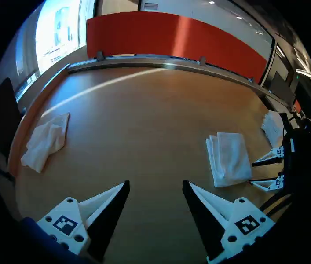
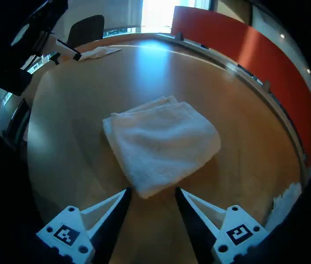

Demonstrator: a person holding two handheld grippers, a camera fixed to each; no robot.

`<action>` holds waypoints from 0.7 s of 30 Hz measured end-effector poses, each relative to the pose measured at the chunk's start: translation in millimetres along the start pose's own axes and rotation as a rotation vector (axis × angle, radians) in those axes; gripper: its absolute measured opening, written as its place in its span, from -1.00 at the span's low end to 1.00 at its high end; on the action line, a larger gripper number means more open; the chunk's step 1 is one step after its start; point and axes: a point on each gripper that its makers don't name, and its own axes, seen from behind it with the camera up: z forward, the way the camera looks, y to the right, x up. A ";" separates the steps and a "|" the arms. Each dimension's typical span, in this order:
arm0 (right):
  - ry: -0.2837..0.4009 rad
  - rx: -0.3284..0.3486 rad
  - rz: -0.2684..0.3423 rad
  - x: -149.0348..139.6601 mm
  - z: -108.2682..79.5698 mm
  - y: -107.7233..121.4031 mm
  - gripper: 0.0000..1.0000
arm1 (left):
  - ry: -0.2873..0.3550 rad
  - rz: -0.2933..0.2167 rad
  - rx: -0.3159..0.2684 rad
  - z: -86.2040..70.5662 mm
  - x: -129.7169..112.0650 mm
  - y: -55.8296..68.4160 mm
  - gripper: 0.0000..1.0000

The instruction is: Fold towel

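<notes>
The towel (image 2: 162, 143) is rough, matt white terry cloth. The worktop (image 2: 243, 132) is smooth, glossy wood. The right gripper (image 2: 153, 196) has jaws of matt white and black plastic.

A folded white terry towel (image 2: 162, 143) lies flat in the middle of the frame on a round, light-brown wooden worktop (image 2: 243, 145). At the bottom edge the right gripper (image 2: 153, 189), white with black inner faces, has its jaws apart; their tips sit either side of the towel's nearest corner, which reaches into the gap. In the upper left the left gripper (image 2: 67, 56) hangs over the worktop's far rim, just beside a crumpled white cloth (image 2: 98, 52). A black chair back (image 2: 85, 29) stands behind it. A curved red panel (image 2: 261, 66) runs along the right side, and a further white cloth (image 2: 287, 198) shows at the lower right edge.
</notes>
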 end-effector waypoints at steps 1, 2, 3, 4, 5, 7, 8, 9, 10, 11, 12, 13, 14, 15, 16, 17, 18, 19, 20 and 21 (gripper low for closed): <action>-0.001 0.000 0.000 -0.3 0.3 -0.4 0.50 | 0.001 -0.001 0.002 0.0 -0.1 -0.7 0.78; -0.001 0.000 0.000 -0.6 0.6 -0.8 0.49 | 0.001 -0.001 0.003 0.0 -0.2 -1.4 0.77; -0.001 0.001 0.000 -0.7 0.7 -1.3 0.49 | 0.001 -0.002 0.004 0.1 -0.6 -1.9 0.78; -0.001 0.001 0.001 -0.8 0.8 -1.7 0.47 | 0.000 -0.002 0.005 0.2 -1.1 -2.4 0.78; -0.001 0.002 0.001 -0.9 0.8 -2.2 0.44 | -0.001 -0.002 0.006 0.3 -1.5 -2.8 0.78; -0.003 0.003 0.003 -1.4 0.8 -3.1 0.34 | 0.000 -0.003 0.007 0.1 -1.8 -3.5 0.78; -0.004 0.004 0.005 -1.6 0.7 -3.6 0.28 | 0.001 -0.003 0.007 0.0 -1.9 -3.9 0.78; -0.005 0.005 0.007 -2.0 0.7 -4.1 0.22 | 0.002 -0.003 0.009 0.0 -2.0 -4.5 0.78; -0.006 0.007 0.010 -2.4 0.7 -4.7 0.17 | 0.003 -0.003 0.010 -0.1 -2.1 -5.1 0.78; -0.007 0.008 0.012 -2.8 0.7 -5.2 0.14 | 0.004 -0.004 0.012 -0.1 -2.2 -5.8 0.78; -0.008 0.009 0.013 -3.1 0.5 -5.6 0.11 | 0.003 -0.004 0.014 0.0 -3.0 -6.8 0.78; -0.007 0.010 0.014 -3.2 0.3 -5.9 0.08 | 0.003 -0.004 0.016 0.2 -3.9 -7.8 0.78; -0.007 0.010 0.014 -3.4 0.1 -6.1 0.07 | 0.002 -0.005 0.018 0.4 -4.9 -8.8 0.78; -0.008 0.010 0.014 -3.7 0.0 -6.3 0.07 | 0.001 -0.005 0.020 0.6 -6.0 -9.8 0.78; -0.009 0.010 0.013 -4.0 0.0 -6.3 0.05 | -0.001 -0.006 0.022 0.8 -7.1 -10.7 0.77; -0.010 0.010 0.013 -4.3 0.0 -6.4 0.01 | -0.002 -0.007 0.024 1.0 -8.1 -11.5 0.77; -0.010 0.010 0.013 -4.4 0.0 -6.5 -0.01 | -0.002 -0.007 0.026 1.0 -9.0 -12.3 0.77; -0.010 0.010 0.013 -4.5 0.0 -6.7 -0.02 | -0.002 -0.006 0.027 0.9 -9.6 -13.1 0.78; -0.010 0.010 0.013 -4.6 0.0 -6.8 -0.06 | -0.002 -0.006 0.029 0.9 -10.3 -13.8 0.78; -0.010 0.011 0.014 -4.7 0.0 -7.2 -0.10 | 0.000 -0.006 0.030 0.8 -10.6 -14.5 0.78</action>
